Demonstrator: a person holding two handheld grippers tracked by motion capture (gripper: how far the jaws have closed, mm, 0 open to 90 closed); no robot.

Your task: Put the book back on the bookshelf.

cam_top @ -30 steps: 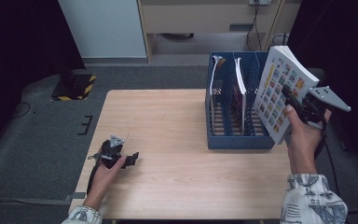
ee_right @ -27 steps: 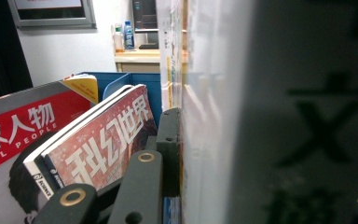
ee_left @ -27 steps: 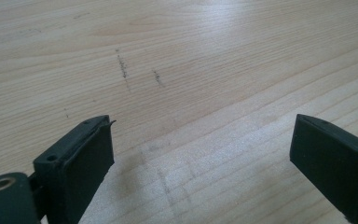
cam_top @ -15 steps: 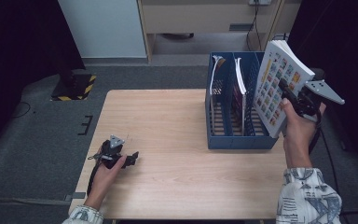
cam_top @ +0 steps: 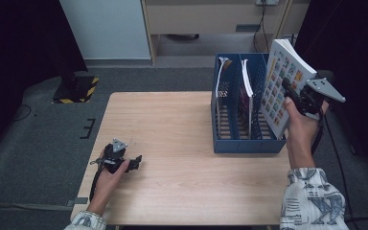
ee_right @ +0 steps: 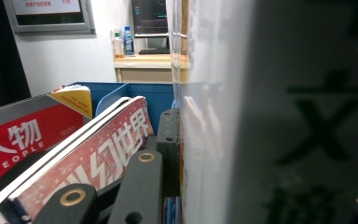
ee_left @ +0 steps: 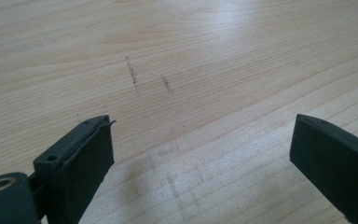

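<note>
Jaws of right gripper point(cam_top: 287, 92) clamp the book point(cam_top: 283, 91); left gripper point(cam_top: 135, 160) jaws gape empty. Keep the book upright, lower into the blue rack's point(cam_top: 242, 143) free slot.

A pale wooden table point(cam_top: 182, 143) fills the middle of the high view, with short dark pencil marks point(ee_left: 133, 74) on its grain in the left gripper view. Grey carpet point(cam_top: 43, 158) surrounds it. At upper left of the high view stands a white panel point(cam_top: 108, 28), and a black and yellow striped block point(cam_top: 76, 88) lies at left. A beige cabinet point(cam_top: 211, 14) runs along the top. In the right gripper view, 2 bottles point(ee_right: 122, 42) stand on a counter at upper left.
</note>
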